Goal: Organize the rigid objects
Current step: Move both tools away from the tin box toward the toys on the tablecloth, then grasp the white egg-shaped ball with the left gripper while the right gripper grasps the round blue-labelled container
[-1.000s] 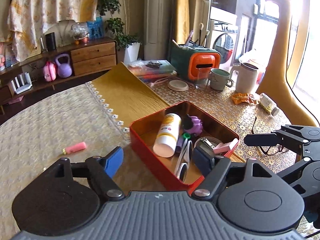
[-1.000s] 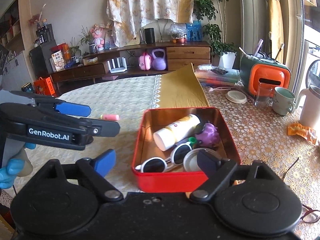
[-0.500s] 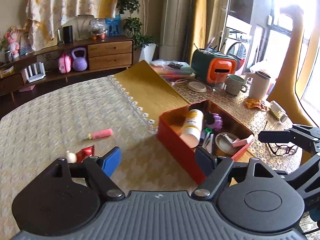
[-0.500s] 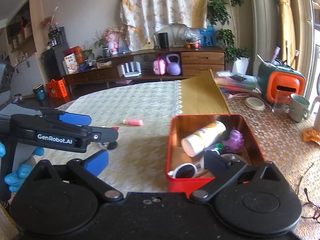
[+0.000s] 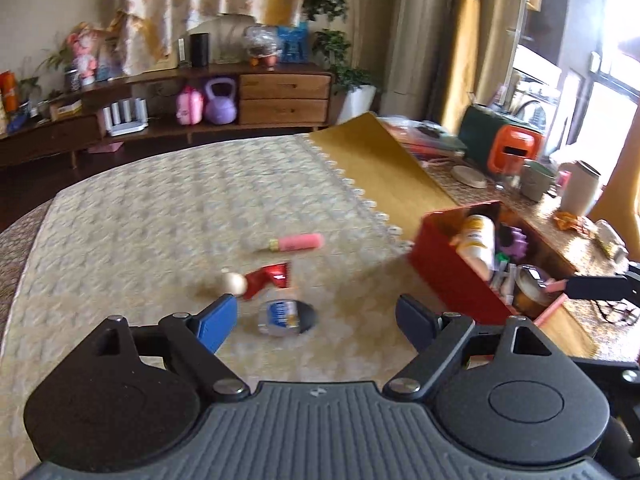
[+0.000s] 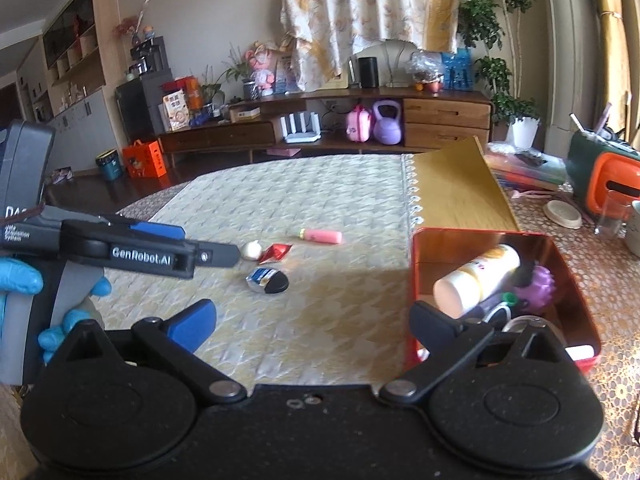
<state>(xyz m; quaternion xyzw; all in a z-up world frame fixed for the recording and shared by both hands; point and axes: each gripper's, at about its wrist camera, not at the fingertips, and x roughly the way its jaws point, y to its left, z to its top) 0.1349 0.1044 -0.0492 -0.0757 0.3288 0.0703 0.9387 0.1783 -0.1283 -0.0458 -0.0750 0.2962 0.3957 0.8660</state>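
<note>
A red tin box (image 5: 448,280) (image 6: 412,280) on the table holds a white bottle (image 6: 476,280), a purple spiky ball (image 6: 538,284) and other small items. Loose on the cream cloth lie a pink tube (image 5: 296,242) (image 6: 322,236), a red wrapper (image 5: 268,274) (image 6: 276,252), a small white ball (image 5: 234,282) (image 6: 252,249) and a silver-and-black object (image 5: 284,314) (image 6: 267,280). My left gripper (image 5: 316,320) is open and empty, just short of the silver-and-black object. My right gripper (image 6: 312,320) is open and empty, left of the tin.
A folded yellow mat (image 6: 452,188) lies behind the tin. An orange-and-green box (image 5: 504,148), cups and a white jug (image 5: 578,188) stand at the far right. A wooden sideboard (image 6: 360,120) stands beyond the table. Glasses (image 5: 612,310) lie right of the tin.
Both grippers have swung left, away from the tin towards the loose items on the cloth. The red wrapper, white ball and silver-and-black object have come into view.
</note>
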